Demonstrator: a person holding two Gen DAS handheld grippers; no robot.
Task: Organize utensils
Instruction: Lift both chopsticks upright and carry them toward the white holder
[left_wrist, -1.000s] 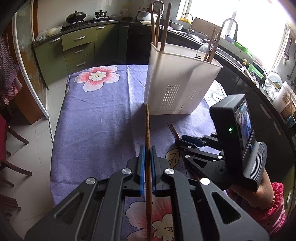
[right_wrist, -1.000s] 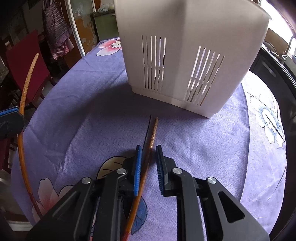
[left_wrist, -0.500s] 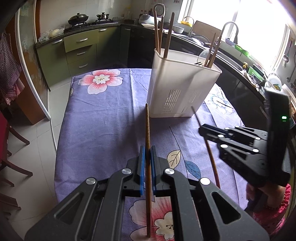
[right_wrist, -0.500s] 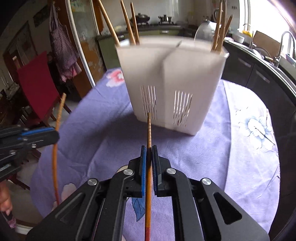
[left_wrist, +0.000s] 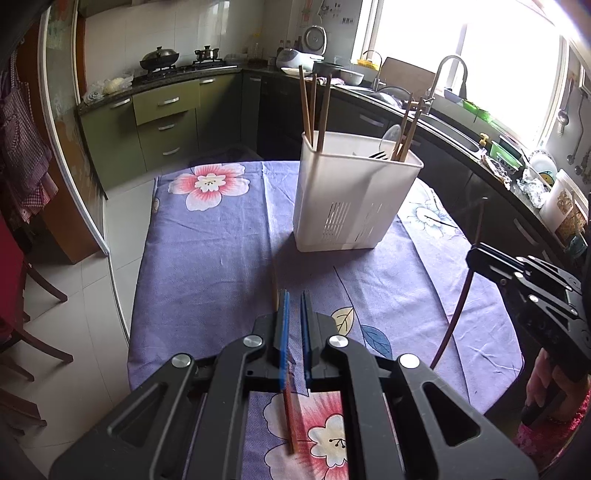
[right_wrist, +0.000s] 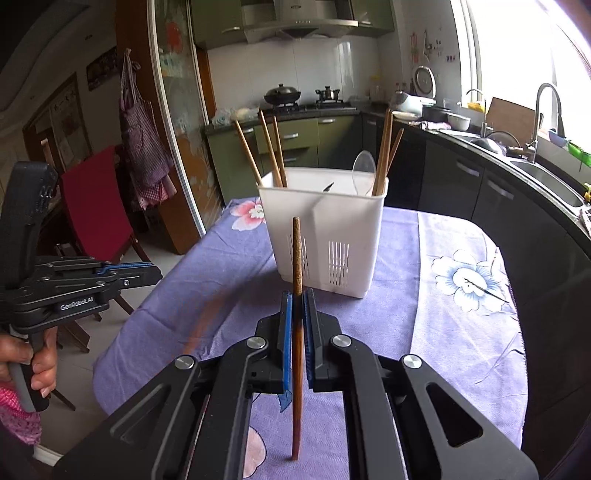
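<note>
A white slotted utensil holder (left_wrist: 354, 192) stands on the purple floral tablecloth (left_wrist: 207, 251); it also shows in the right wrist view (right_wrist: 325, 236), with several chopsticks and a clear spoon in it. My left gripper (left_wrist: 294, 306) is slightly open; a wooden chopstick (left_wrist: 275, 286) hangs loose and tilted beside its left pad, blurred. My right gripper (right_wrist: 298, 310) is shut on a dark wooden chopstick (right_wrist: 297, 254) that points at the holder. It shows at the right of the left wrist view (left_wrist: 458, 306).
Green and dark kitchen cabinets (left_wrist: 162, 122) and a counter with a sink and tap (left_wrist: 447, 74) run behind and to the right of the table. A red chair (right_wrist: 96, 206) stands at the table's left. The table's front edge is near both grippers.
Both grippers rose and drew back from the holder. My left gripper opened a little and its chopstick slipped and tilted. My right gripper closed on its chopstick and lifted it off the cloth.
</note>
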